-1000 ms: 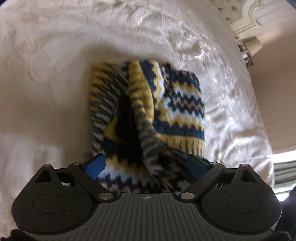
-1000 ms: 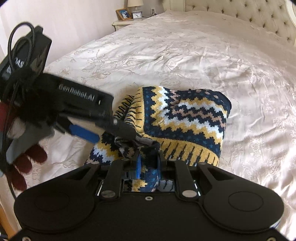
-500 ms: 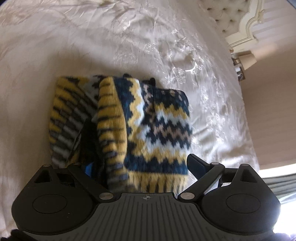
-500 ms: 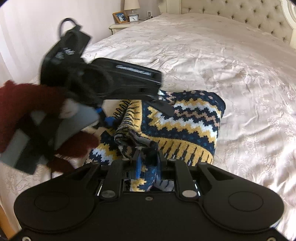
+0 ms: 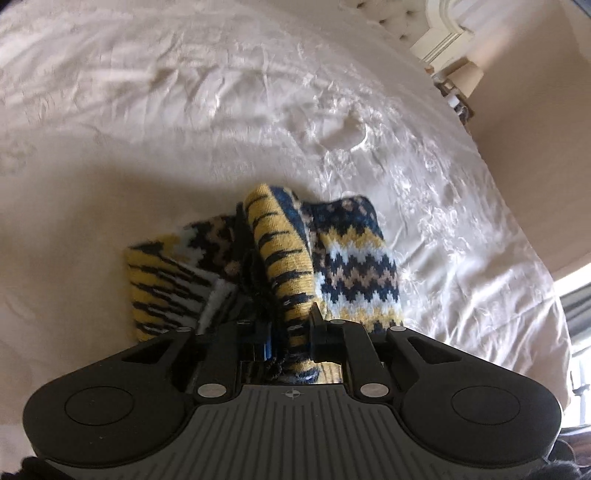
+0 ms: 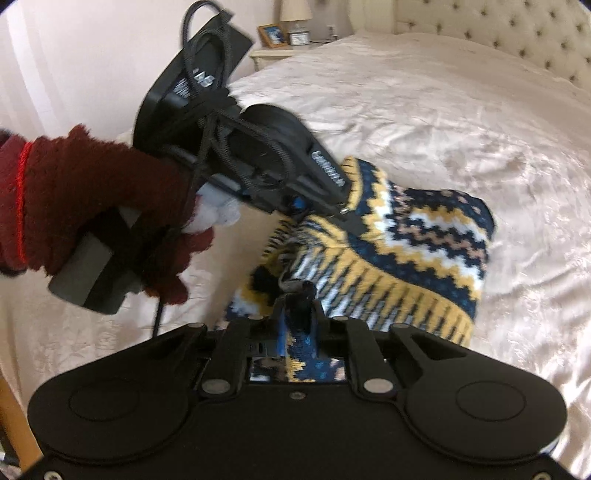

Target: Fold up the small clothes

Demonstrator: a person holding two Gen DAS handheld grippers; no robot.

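A small knit garment (image 5: 354, 266) in navy, yellow and white zigzag lies partly folded on the cream bed cover (image 5: 221, 110). My left gripper (image 5: 291, 325) has its jaws closing, and they pinch a raised yellow-and-black ribbed fold. The right wrist view shows the same garment (image 6: 417, 236), with the left gripper (image 6: 321, 206) gripping its upper left edge. A hand in a dark red glove (image 6: 92, 206) holds that gripper. My right gripper (image 6: 297, 306) is closing tighter on the near bunched edge, with blue and yellow knit between its pads.
The cream bed cover (image 6: 443, 103) spreads wide behind and to the right of the garment. A tufted headboard (image 6: 517, 33) stands at the far end. A nightstand (image 6: 273, 51) with a lamp, picture frame and clock sits far left. The left gripper's cable (image 6: 159, 314) hangs down.
The left gripper stood open astride the garment and has now closed on its yellow ribbed fold, lifting it. It also swung up and right. The right gripper kept its hold.
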